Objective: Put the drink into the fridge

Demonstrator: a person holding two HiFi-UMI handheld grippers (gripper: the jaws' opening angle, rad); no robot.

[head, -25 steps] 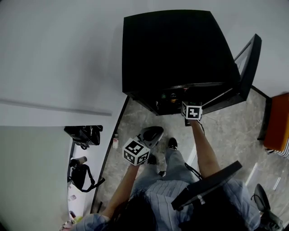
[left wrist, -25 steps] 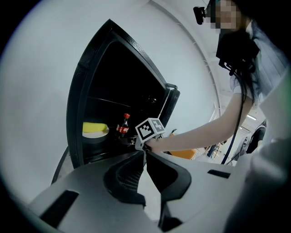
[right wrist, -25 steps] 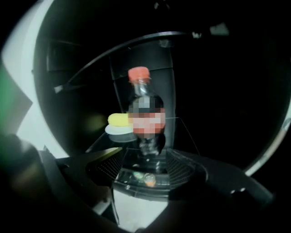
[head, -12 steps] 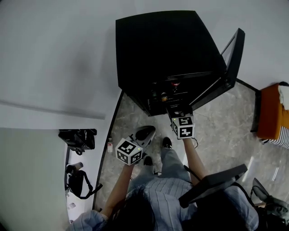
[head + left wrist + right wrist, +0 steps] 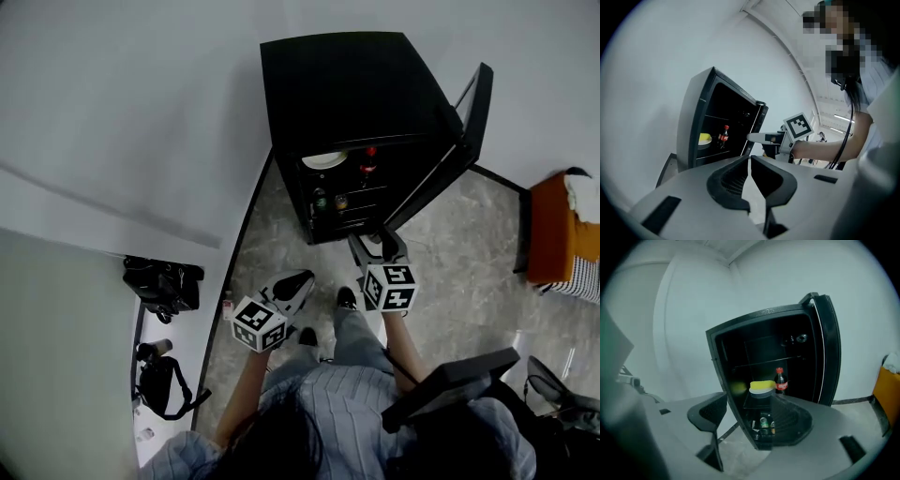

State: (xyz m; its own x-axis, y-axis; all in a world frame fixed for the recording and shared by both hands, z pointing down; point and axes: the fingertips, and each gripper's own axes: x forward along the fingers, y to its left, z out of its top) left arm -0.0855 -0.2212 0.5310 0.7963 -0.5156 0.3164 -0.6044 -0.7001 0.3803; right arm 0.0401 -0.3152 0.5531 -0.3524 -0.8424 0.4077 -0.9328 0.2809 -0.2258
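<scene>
Grey stone floor point(image 5: 469, 234), white wall point(image 5: 141, 112), open fridge point(image 5: 347, 84)

Inside the open black fridge point(image 5: 356, 94), the middle shelf point(image 5: 751, 402) carries a cola bottle point(image 5: 780, 380), upright, just beside a white bowl point(image 5: 761, 392) topped with something yellow. Small containers point(image 5: 765, 423) sit lower down. The fridge stands on a stone-patterned floor point(image 5: 450, 272).

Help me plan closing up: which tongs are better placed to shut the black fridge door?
Right, probably. The right tongs sit open and empty near the open black fridge door; the left tongs hang farther left. The red-capped cola bottle already stands inside.
</scene>
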